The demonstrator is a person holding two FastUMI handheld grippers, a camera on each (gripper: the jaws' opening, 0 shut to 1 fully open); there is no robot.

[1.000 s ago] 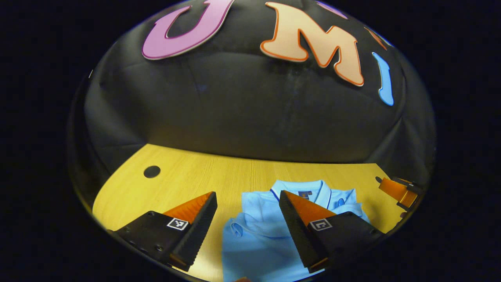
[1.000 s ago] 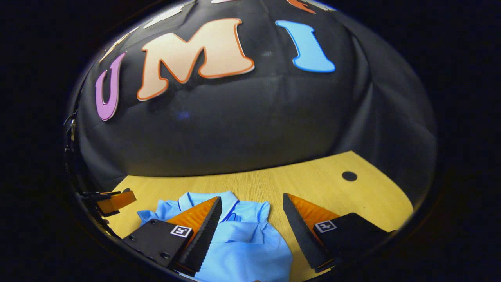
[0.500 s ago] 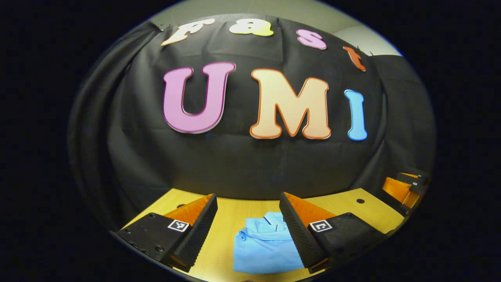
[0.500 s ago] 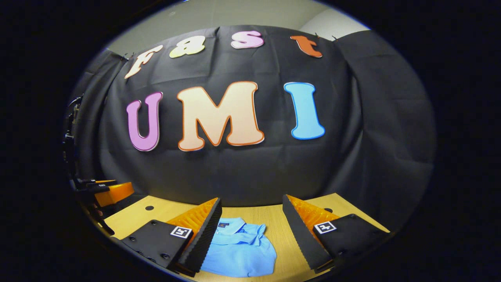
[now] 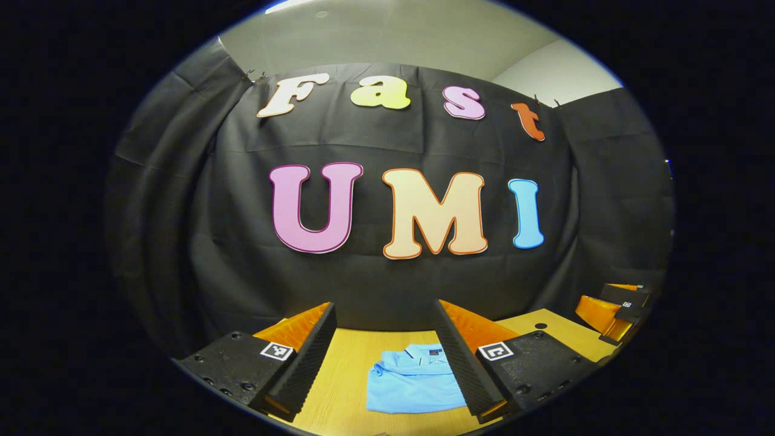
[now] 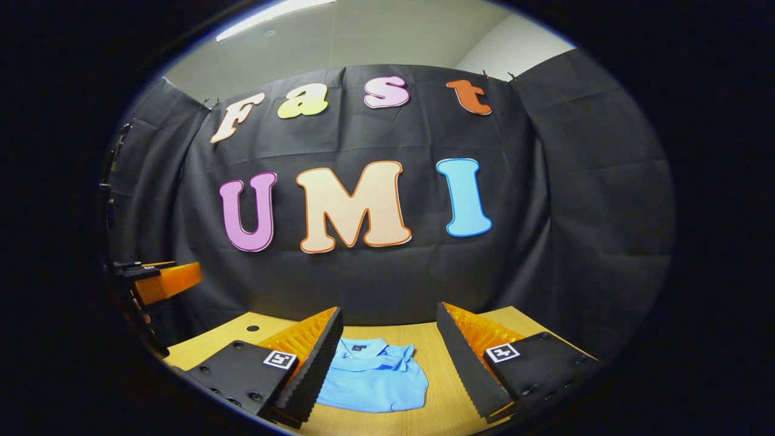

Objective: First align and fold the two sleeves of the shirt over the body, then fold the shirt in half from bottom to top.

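The light blue polo shirt (image 5: 415, 378) lies folded into a compact rectangle on the wooden table (image 5: 339, 375), collar toward the far wall. My left gripper (image 5: 384, 306) hovers well back from it and above it, open, with nothing between its fingers. In the right gripper view the folded shirt (image 6: 372, 375) lies between and below the fingers of my right gripper (image 6: 389, 309), which is open and holds nothing. The right gripper (image 5: 608, 312) also shows at the far right of the left gripper view. The left gripper (image 6: 160, 281) shows at the left edge of the right gripper view.
A black cloth wall stands behind the table's far edge. The table top (image 6: 442, 387) has a small round hole near each back corner: one hole (image 5: 540, 326) to the right and one hole (image 6: 252, 328) to the left.
Both grippers have drawn back and risen away from the shirt, which now looks smaller and farther off. Both stayed open. The shirt has not moved.
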